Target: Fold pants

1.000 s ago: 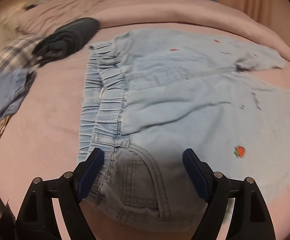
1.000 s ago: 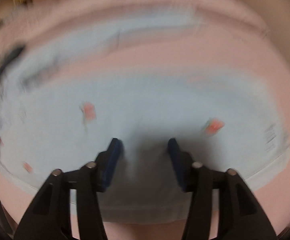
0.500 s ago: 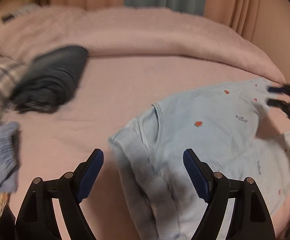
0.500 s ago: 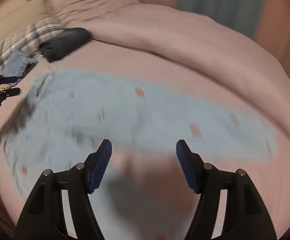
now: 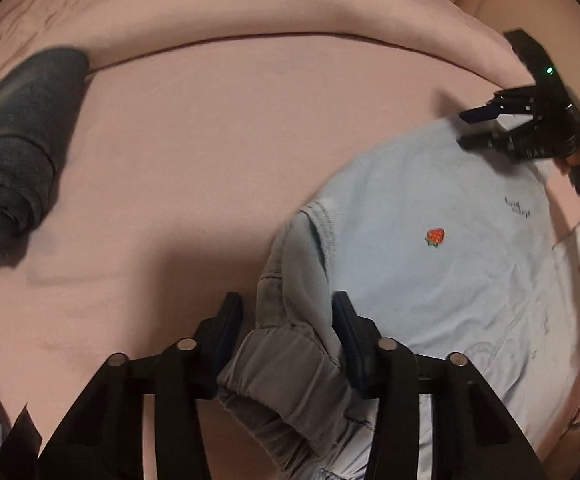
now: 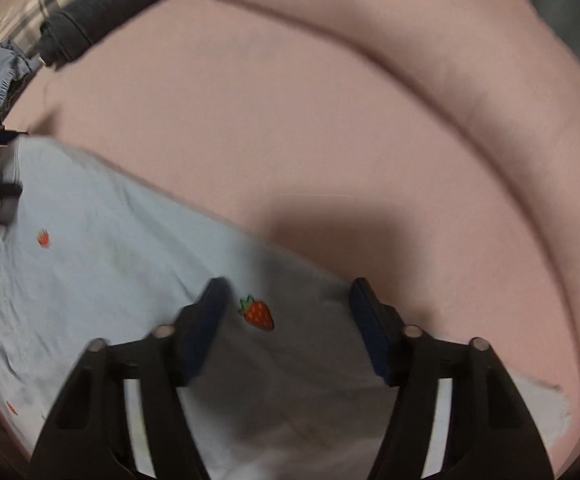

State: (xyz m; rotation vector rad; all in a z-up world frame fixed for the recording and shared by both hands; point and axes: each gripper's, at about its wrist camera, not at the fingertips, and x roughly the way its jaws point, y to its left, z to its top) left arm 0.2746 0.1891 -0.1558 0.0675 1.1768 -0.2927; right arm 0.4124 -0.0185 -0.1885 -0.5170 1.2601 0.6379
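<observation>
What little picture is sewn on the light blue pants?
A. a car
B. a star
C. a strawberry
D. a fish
C: a red strawberry with a green leafy top sits on the light blue pants between the right gripper fingers, and another strawberry shows in the left wrist view.
</observation>
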